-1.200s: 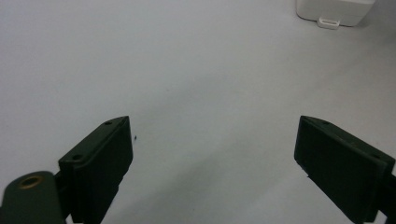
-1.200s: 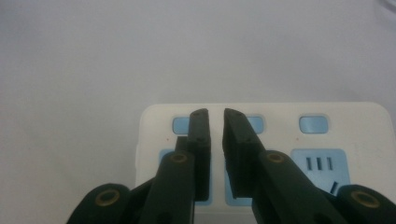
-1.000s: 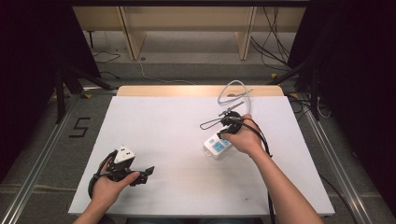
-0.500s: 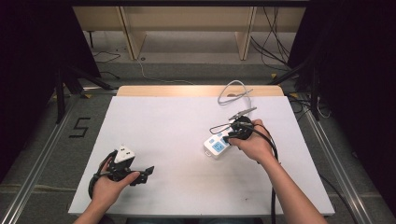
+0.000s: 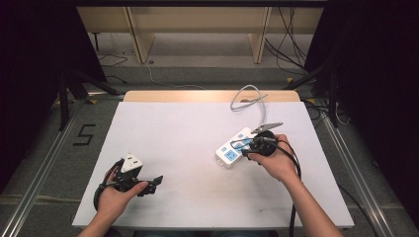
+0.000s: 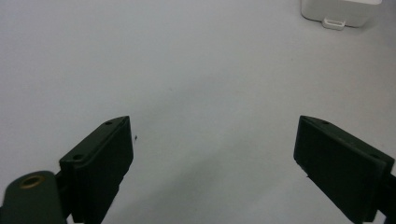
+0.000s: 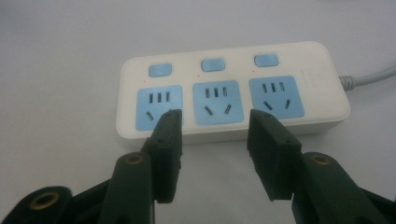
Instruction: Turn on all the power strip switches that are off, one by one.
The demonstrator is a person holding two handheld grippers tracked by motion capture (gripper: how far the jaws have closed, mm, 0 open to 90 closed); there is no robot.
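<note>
A white power strip [image 5: 232, 148] with three blue sockets lies right of the table's middle, and its grey cable [image 5: 249, 98] loops toward the far edge. My right gripper [image 5: 247, 148] sits at its near-right side. In the right gripper view its jaws [image 7: 215, 135] are open, their tips just short of the strip's [image 7: 233, 70] front edge. They have just been opening, with nothing gripped between them. My left gripper [image 5: 150, 181] rests near the front left and points toward the strip. It stands wide open [image 6: 212, 158] over bare table, and the strip's end [image 6: 338, 9] shows far ahead.
The white tabletop [image 5: 188, 123] has a wooden strip along its far edge. Metal rails run beside both table sides, and a "5" mark [image 5: 84, 134] is on the floor at left. Wooden shelving and loose cables stand beyond the table.
My right hand has shifted right and slightly toward me, off the top of the power strip, and its jaws stand wider apart. The left hand and the strip have stayed put.
</note>
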